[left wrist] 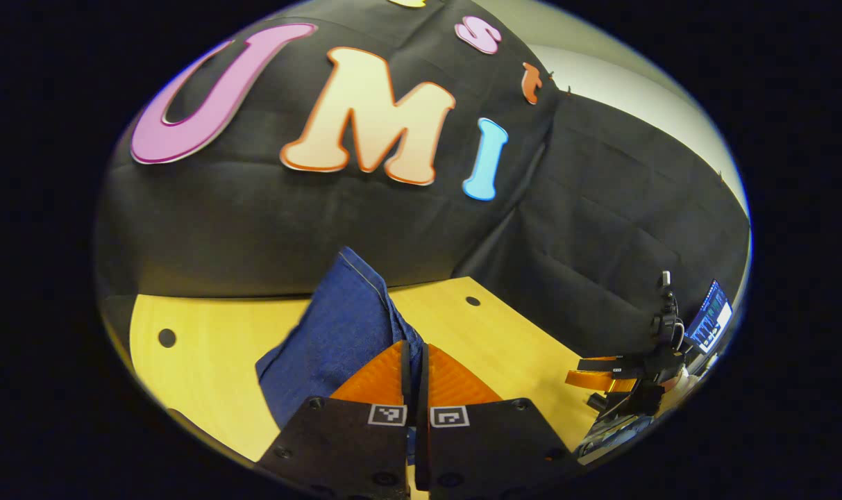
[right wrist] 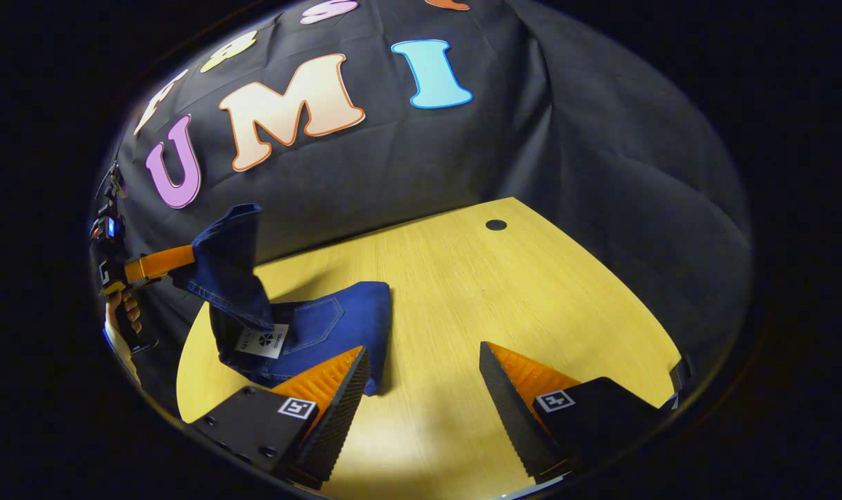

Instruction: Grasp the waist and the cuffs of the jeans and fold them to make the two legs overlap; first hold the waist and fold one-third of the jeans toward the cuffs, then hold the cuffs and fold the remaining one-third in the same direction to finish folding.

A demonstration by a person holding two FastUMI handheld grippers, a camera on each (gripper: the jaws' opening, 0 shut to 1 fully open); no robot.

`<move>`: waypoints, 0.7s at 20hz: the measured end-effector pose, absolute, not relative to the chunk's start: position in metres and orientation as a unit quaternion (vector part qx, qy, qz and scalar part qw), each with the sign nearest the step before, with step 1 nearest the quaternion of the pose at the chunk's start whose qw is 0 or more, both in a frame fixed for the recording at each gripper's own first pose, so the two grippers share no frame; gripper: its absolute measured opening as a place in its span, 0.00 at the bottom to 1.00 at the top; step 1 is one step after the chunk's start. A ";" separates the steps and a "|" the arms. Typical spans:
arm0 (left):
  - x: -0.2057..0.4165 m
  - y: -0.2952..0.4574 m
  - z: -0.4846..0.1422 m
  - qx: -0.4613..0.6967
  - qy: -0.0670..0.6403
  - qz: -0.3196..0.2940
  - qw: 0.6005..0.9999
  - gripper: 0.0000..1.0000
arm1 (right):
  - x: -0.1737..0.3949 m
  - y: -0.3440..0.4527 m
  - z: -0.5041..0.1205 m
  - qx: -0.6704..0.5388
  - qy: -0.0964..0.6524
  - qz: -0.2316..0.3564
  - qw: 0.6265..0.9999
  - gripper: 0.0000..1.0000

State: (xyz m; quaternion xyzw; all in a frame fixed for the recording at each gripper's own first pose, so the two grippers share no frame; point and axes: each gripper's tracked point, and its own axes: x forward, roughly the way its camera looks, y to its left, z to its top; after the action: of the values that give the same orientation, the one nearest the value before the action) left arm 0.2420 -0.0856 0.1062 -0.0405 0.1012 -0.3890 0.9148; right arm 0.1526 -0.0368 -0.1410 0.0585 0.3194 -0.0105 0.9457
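Dark blue jeans [right wrist: 337, 319] lie bunched on the left part of the yellow wooden table [right wrist: 532, 292], a white label [right wrist: 261, 342] showing on them. One end of the jeans [right wrist: 230, 264] is lifted off the table, and my left gripper [right wrist: 184, 262] is shut on it. In the left gripper view the denim [left wrist: 337, 333] rises right in front of the left gripper [left wrist: 414, 347], pinched between its fingers. My right gripper [right wrist: 422, 348] stands open above bare table just right of the jeans, holding nothing. It also appears far off in the left gripper view, right gripper [left wrist: 577, 371].
Black cloth walls close the booth behind and to the right of the table. The tabletop has small round holes [right wrist: 495, 225] [left wrist: 166, 338]. A lit screen [left wrist: 709, 323] stands beyond the right gripper. A hand [right wrist: 125, 312] holds the left gripper's handle.
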 end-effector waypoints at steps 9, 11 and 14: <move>0.233 -0.169 -0.020 0.071 0.191 -0.344 0.917 0.00 | 0.154 -0.063 -0.145 0.065 0.328 0.003 0.942 0.99; 0.232 -0.174 -0.037 0.089 0.198 -0.321 0.922 0.00 | 0.155 -0.064 -0.147 0.067 0.331 0.006 0.941 0.98; 0.232 -0.184 -0.049 0.096 0.204 -0.310 0.924 0.01 | 0.158 -0.060 -0.146 0.074 0.329 0.012 0.941 0.98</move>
State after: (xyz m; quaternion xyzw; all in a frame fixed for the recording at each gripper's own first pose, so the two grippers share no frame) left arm 0.2317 -0.1840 -0.0489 0.0963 0.2040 -0.3101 0.9235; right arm 0.1577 -0.0598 -0.1461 0.0738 0.3294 0.0122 0.9412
